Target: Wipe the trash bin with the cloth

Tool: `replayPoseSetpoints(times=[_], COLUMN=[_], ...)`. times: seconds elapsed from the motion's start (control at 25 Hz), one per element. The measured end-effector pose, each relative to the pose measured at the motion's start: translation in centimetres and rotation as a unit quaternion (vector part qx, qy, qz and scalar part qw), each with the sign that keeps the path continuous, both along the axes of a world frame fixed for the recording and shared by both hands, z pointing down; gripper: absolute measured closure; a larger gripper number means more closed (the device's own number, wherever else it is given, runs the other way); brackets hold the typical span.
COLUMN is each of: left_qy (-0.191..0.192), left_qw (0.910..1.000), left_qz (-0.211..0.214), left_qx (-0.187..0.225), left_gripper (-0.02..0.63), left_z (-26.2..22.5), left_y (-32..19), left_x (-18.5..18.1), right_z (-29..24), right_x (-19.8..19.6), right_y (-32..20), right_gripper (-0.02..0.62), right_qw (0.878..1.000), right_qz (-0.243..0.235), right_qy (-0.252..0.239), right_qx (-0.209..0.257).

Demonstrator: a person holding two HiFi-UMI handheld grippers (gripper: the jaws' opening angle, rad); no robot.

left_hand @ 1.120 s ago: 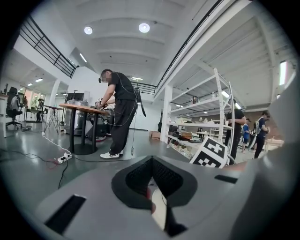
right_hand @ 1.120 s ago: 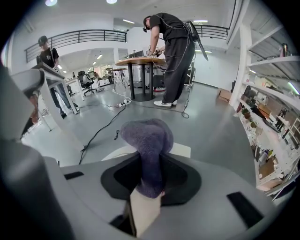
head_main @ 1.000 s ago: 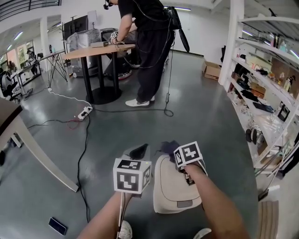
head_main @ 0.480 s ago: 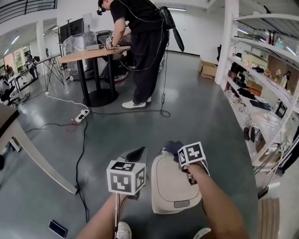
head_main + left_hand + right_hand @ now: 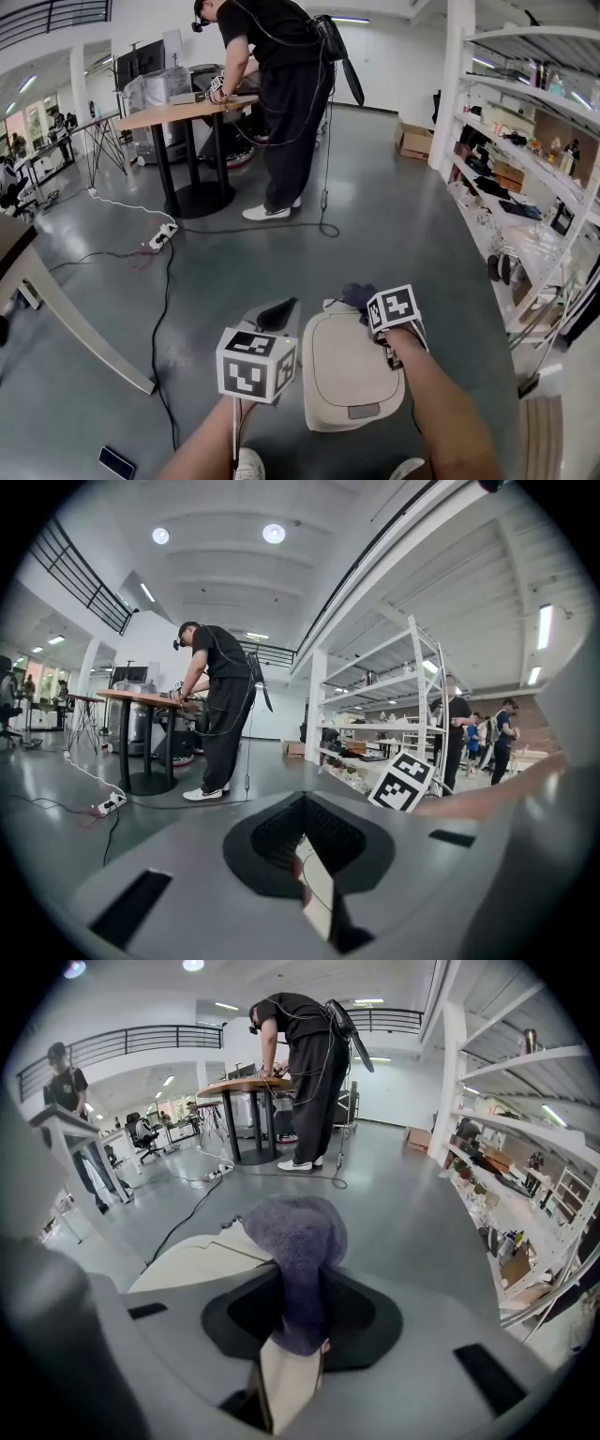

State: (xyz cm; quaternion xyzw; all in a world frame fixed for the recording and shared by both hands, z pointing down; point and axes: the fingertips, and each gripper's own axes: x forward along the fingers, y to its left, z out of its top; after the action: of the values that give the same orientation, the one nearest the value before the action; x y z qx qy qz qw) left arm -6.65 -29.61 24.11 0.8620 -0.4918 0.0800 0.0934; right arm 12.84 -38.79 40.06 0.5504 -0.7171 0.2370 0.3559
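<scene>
A beige trash bin (image 5: 347, 370) stands on the grey floor just in front of me, its lid facing up. My right gripper (image 5: 373, 305) is shut on a purple cloth (image 5: 356, 295) and holds it at the far right edge of the lid. In the right gripper view the cloth (image 5: 295, 1232) bulges out of the right gripper (image 5: 298, 1307), with the bin's lid (image 5: 192, 1260) just below on the left. My left gripper (image 5: 278, 313) hovers beside the bin's left side. In the left gripper view the left gripper (image 5: 305, 813) has its jaws together with nothing between them.
A person (image 5: 281, 103) stands working at a round-based table (image 5: 187, 108) further back. Cables (image 5: 167, 281) and a power strip (image 5: 161, 232) lie on the floor at left. A slanted table leg (image 5: 84, 328) is near left, and shelving racks (image 5: 525, 187) line the right.
My right gripper with the cloth has shifted slightly to the right along the far edge of the lid. The left gripper has hardly moved.
</scene>
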Motion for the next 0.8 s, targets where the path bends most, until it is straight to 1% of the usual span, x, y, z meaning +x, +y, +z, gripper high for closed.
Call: replayPoseSetpoints(times=[0.12,0.24,0.36,0.44,0.56,0.72,0.8], left_qy=[0.0,-0.012,-0.013,-0.01,-0.023,-0.026,-0.027], left_qw=[1.0,0.9999,0.9999,0.9999,0.9997,0.9989,0.9985], left_qz=[0.001,-0.001,-0.002,-0.004,-0.013,-0.038,-0.047], left_qx=[-0.005,-0.001,0.003,-0.001,0.0,-0.007,-0.013], left_gripper=[0.607,0.607,0.607,0.607,0.607,0.607,0.607], left_z=[0.1,0.0,-0.4,-0.3,-0.1,0.0,0.1], left_y=[0.0,0.2,0.3,0.1,0.0,-0.1,0.0], left_x=[0.2,0.3,0.5,0.6,0.3,-0.9,-1.3], right_z=[0.2,-0.1,-1.9,-3.3,-4.7,-4.9,-4.2], right_x=[1.1,2.0,1.5,-0.1,-4.0,-9.1,-10.7], right_y=[0.1,0.3,0.3,0.6,1.6,3.2,4.2], right_gripper=[0.492,0.492,0.492,0.492,0.492,0.492,0.492], right_qw=[1.0,1.0,0.999,0.999,0.996,0.987,0.985], right_qz=[0.011,0.021,0.014,-0.006,-0.046,-0.085,-0.1], right_qy=[0.006,-0.009,-0.028,-0.039,-0.068,-0.134,-0.14], right_qx=[-0.003,-0.003,0.019,0.033,0.036,0.005,-0.013])
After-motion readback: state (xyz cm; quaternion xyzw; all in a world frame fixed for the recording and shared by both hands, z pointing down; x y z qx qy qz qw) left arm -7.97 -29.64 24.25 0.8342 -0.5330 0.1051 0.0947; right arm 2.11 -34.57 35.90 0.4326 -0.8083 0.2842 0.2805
